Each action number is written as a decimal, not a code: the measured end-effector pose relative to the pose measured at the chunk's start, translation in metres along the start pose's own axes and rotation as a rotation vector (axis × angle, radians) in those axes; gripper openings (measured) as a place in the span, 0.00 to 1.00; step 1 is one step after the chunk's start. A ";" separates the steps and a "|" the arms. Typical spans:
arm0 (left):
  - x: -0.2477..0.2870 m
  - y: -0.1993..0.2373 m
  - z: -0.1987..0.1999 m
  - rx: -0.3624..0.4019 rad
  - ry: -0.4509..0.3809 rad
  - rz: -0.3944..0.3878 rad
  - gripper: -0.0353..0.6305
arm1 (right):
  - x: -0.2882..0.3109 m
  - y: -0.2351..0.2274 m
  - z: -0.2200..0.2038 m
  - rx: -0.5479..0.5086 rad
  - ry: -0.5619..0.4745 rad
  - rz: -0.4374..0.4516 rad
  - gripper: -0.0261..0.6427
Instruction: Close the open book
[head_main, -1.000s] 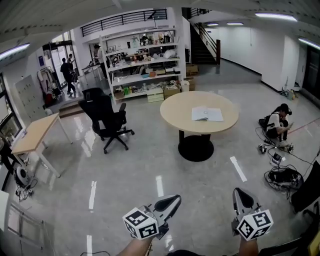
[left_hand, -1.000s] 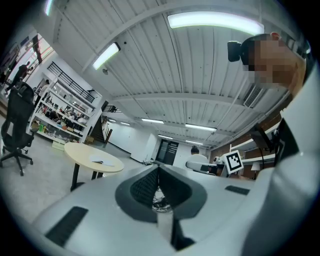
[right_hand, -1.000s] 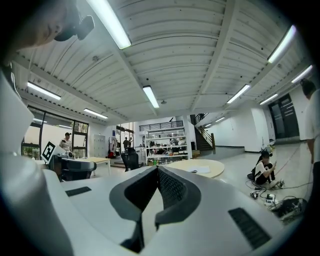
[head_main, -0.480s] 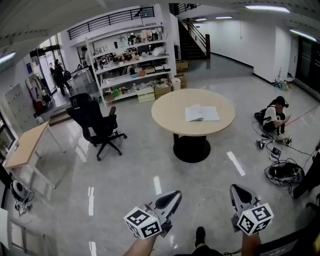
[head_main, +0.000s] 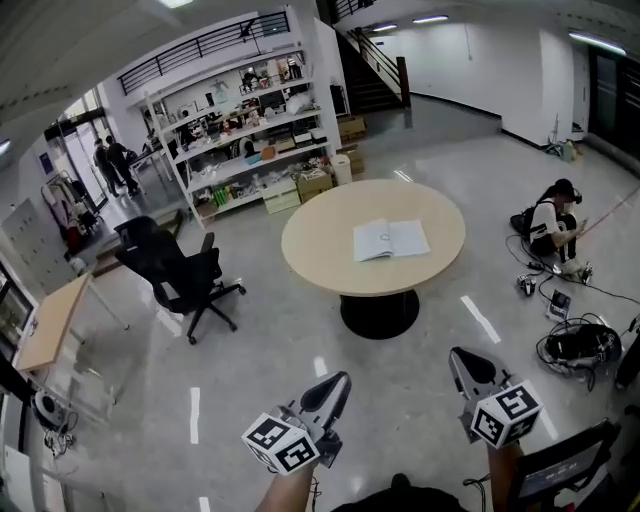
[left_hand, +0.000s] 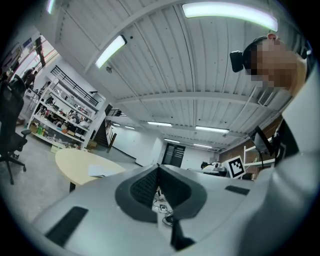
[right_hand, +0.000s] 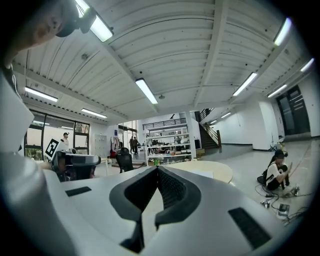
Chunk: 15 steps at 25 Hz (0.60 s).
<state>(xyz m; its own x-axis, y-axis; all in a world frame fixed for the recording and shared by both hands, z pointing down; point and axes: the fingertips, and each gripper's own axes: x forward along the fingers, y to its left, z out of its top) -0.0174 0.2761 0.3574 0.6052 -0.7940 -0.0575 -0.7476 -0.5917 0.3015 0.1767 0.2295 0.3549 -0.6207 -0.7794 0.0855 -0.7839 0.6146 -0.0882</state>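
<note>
Two grippers in play, the left gripper (head_main: 338, 382) and the right gripper (head_main: 458, 358), each with jaws pressed together on nothing, both held level and well short of the round table (head_main: 310, 255). One open book (head_main: 390, 240) flat on the table, pages up, a little right of the table's centre. Judged to be the approach, with nothing of the closing begun. Best to walk right up to the table's near edge before reaching. Best to part one pair of jaws only once beside the book, slip a tip under the outer edge of one half, swing that half over the spine and lay it down on the other. Worth pressing the resting half with the second gripper, so as to stop any sliding on the smooth top. Likely risk of creasing loose pages if caught singly, so better to take the whole half together. Pale wooden top on a single dark pedestal (head_main: 378, 312). Around the table: glossy grey floor (head_main: 270, 350); black office chair (head_main: 170, 270) to the table's left; cluttered shelves (head_main: 250, 120) beyond the table; stairs (head_main: 370, 85) beyond it too; a person (head_main: 550, 225) sitting on the floor to the table's right, among cables (head_main: 575, 345); a small desk (head_main: 50, 320) far to the table's left.
</note>
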 end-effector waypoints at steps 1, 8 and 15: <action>0.013 0.005 0.002 0.004 -0.002 0.001 0.04 | 0.010 -0.011 0.004 -0.011 -0.005 0.004 0.03; 0.075 0.059 0.010 -0.003 0.012 0.036 0.04 | 0.083 -0.058 0.007 0.008 0.009 0.030 0.03; 0.138 0.138 0.023 -0.024 0.035 0.012 0.04 | 0.172 -0.096 0.007 0.028 0.026 0.002 0.03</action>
<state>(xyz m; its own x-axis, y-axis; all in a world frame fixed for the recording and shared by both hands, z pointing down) -0.0433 0.0822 0.3695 0.6058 -0.7954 -0.0206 -0.7485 -0.5784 0.3243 0.1456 0.0359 0.3707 -0.6226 -0.7747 0.1108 -0.7822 0.6121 -0.1160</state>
